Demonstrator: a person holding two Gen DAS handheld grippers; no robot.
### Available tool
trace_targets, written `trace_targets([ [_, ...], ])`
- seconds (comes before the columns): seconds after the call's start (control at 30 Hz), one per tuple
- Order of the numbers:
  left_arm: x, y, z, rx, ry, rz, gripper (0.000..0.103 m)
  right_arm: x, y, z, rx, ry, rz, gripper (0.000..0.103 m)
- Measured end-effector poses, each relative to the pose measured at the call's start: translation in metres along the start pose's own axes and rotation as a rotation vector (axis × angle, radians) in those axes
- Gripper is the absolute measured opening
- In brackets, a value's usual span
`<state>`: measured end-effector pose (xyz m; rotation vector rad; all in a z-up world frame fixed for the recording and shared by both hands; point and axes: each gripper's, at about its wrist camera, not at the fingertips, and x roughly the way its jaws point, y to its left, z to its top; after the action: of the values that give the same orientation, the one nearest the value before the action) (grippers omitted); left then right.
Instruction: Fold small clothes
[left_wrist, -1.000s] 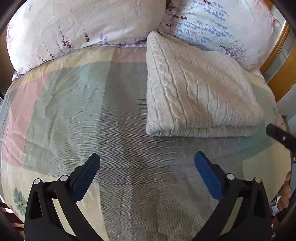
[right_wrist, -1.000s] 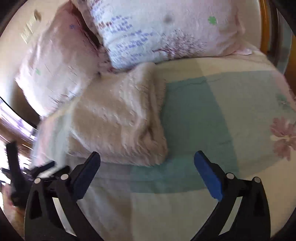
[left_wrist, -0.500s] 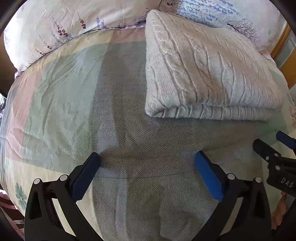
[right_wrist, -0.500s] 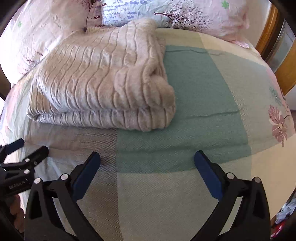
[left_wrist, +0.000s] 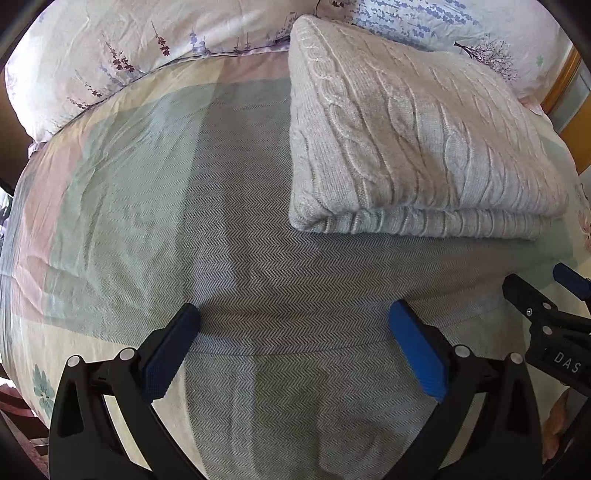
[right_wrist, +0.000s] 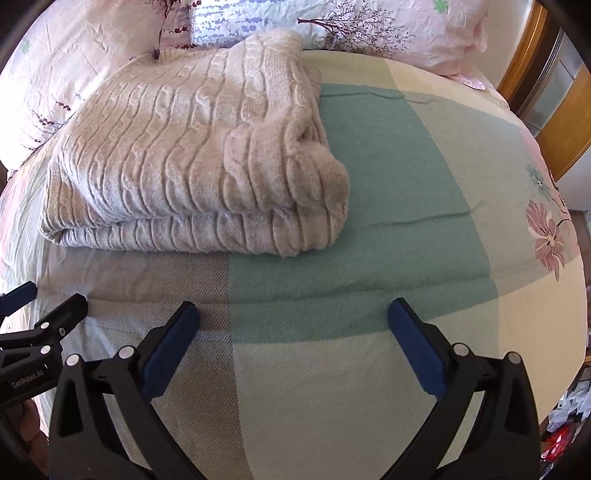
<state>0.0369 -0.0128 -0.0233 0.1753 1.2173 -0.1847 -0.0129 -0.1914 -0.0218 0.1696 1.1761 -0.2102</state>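
The bed (left_wrist: 258, 258) carried the folded sweater (left_wrist: 413, 147) at one o'clock, seemingly finished. Left tool (left_wrist: 295, 339) and right tool (right_wrist: 291, 339) gaped wide, empty; pressing its edges flat would neaten it.

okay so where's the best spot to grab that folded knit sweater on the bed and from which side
Probably the near edge of the beige cable-knit folded sweater, approached from the front. That edge faces both open tools and shows stacked layers, so the left tool could pinch its near left corner and the right tool the bulkier rolled right corner. The far side abuts the floral pillows.
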Motion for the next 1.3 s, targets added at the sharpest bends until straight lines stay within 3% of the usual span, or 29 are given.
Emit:
trace_targets([
  [1.13, 0.0005, -0.0004, 0.0001, -0.002, -0.001, 0.001, 0.102, -0.0010, 0.0009, -0.0022, 0.005, -0.002, -0.002, 0.101],
  [1.3, 0.0011, 0.0001, 0.0050, 0.002, 0.028, 0.000, 0.102, -0.0016, 0.0001, -0.0015, 0.007, 0.000, -0.002, 0.101],
])
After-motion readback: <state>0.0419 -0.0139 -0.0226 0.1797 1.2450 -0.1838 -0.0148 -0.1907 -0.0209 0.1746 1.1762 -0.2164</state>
